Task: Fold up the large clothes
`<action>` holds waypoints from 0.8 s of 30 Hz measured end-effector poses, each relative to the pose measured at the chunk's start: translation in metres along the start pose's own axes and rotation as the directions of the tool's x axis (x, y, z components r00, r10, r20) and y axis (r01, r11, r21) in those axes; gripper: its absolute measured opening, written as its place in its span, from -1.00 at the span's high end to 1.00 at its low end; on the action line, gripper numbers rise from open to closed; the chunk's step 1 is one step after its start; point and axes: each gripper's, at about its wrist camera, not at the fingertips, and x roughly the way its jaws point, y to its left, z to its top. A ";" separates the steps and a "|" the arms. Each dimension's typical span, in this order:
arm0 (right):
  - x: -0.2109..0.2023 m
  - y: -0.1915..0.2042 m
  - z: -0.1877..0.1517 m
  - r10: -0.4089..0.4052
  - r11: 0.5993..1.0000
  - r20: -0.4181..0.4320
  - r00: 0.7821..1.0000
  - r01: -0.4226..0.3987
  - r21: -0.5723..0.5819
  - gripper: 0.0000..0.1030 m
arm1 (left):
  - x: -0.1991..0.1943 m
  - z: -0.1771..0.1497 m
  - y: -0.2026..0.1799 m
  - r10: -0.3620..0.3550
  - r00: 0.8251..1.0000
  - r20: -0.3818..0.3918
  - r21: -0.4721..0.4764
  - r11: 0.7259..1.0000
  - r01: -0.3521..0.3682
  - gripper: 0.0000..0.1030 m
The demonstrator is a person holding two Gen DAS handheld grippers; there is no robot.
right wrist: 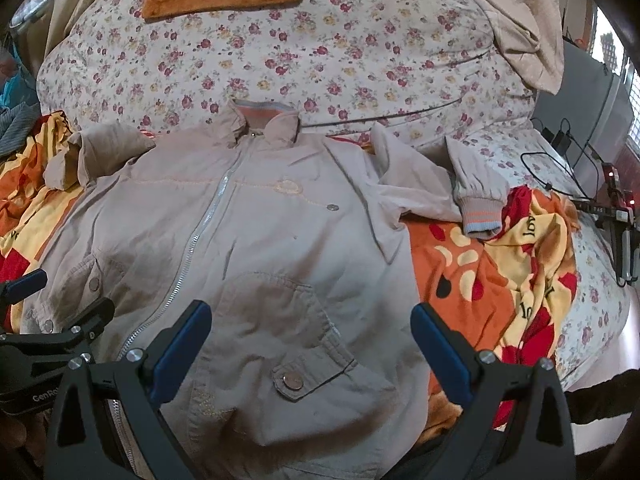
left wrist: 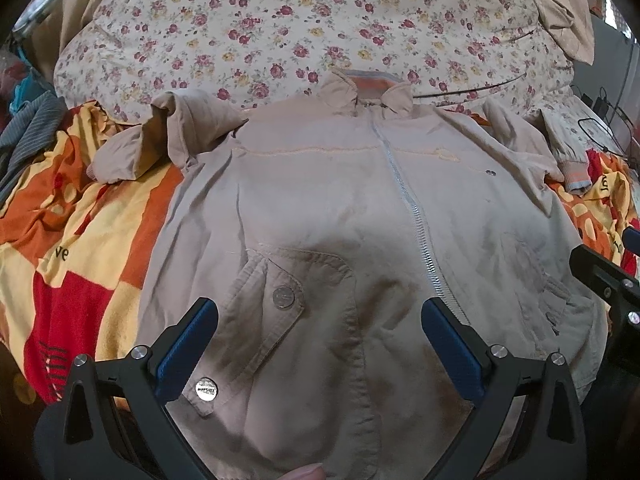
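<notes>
A beige zip-front jacket (left wrist: 328, 184) lies face up on the bed, collar at the far side; it also shows in the right wrist view (right wrist: 280, 240). Its left sleeve (left wrist: 136, 148) is bunched up. Its right sleeve (right wrist: 476, 196) is bent, with a striped cuff. My left gripper (left wrist: 320, 320) is open over the jacket's left flap pocket (left wrist: 284, 300) near the hem. My right gripper (right wrist: 312, 328) is open over the right flap pocket (right wrist: 292, 364). Neither holds any cloth. The right gripper shows at the left view's right edge (left wrist: 608, 280).
An orange, yellow and red blanket (left wrist: 72, 248) lies under the jacket, also seen in the right view (right wrist: 500, 280). A floral quilt (left wrist: 320, 40) is piled behind. Cables and a charger (right wrist: 560, 152) lie at the right. A grey striped cloth (left wrist: 28, 132) sits at the left.
</notes>
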 end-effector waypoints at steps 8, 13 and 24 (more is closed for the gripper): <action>0.003 0.002 0.013 0.007 1.000 0.001 1.000 -0.007 -0.002 -0.97 | 0.004 0.006 0.002 -0.009 0.999 -0.036 -0.010 1.000 0.009 -0.85; 0.007 0.004 0.018 0.006 1.000 -0.002 1.000 -0.006 -0.006 -0.97 | 0.011 0.008 0.005 -0.013 0.998 -0.058 -0.020 1.000 0.012 -0.85; 0.021 0.010 0.019 0.000 1.000 -0.025 1.000 0.000 -0.014 -0.97 | 0.024 0.005 0.007 -0.009 0.998 -0.058 -0.022 1.000 0.008 -0.85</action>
